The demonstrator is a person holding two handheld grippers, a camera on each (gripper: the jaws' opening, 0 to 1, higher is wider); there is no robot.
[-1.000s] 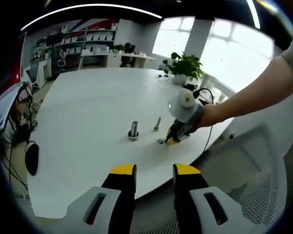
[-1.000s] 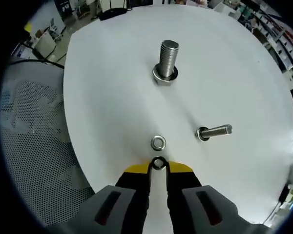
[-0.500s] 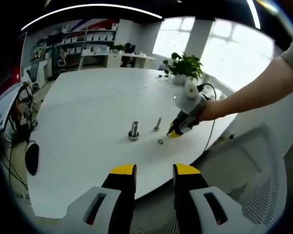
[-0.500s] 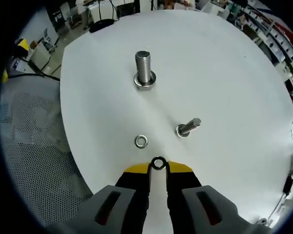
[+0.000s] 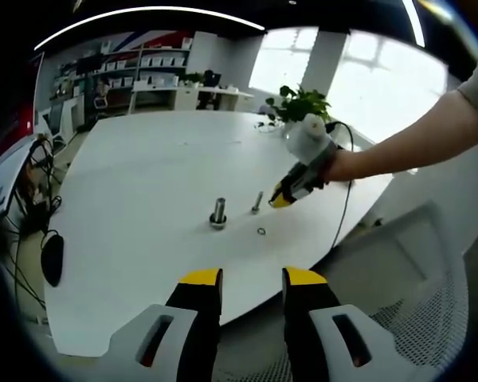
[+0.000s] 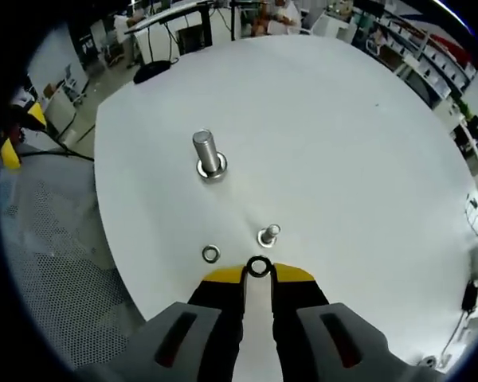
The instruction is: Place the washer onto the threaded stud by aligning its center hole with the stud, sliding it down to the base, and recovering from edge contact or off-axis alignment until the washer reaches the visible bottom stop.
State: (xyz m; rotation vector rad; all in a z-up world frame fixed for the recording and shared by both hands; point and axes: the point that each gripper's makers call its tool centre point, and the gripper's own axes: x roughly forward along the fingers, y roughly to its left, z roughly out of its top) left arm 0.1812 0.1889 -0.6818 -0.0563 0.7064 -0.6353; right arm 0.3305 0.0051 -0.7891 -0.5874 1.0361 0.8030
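Jaws of the left gripper (image 5: 251, 296) stand apart with nothing between them, hanging off the near edge of the white table (image 5: 143, 167) — it looks parked there, only to keep out of the way. From this view, going left to right on the table: a large upright stud (image 5: 217, 213), a smaller thin stud (image 5: 257, 202), a spare washer (image 5: 260, 231) lying flat in front of it, and then the right gripper (image 5: 280, 196), raised above the table near the thin stud.

In the right gripper view, the jaws are closed on the washer (image 6: 259, 267), pinched by its rim at the yellow tips so that the center hole is free and open toward the camera. I think it is held this way because a stud must pass through the hole. The right gripper (image 6: 259, 274) looks down from above. Again left to right: the large stud (image 6: 209, 154) with its wide base, the spare washer (image 6: 211, 254) flat on the table, and the thin stud (image 6: 269, 234) seen almost end-on, just beyond the held washer.

The held washer is not yet on any stud. Judging from the end-on view, the thin stud is the target, and the next move needs the hole centered over its tip — then a straight descent.
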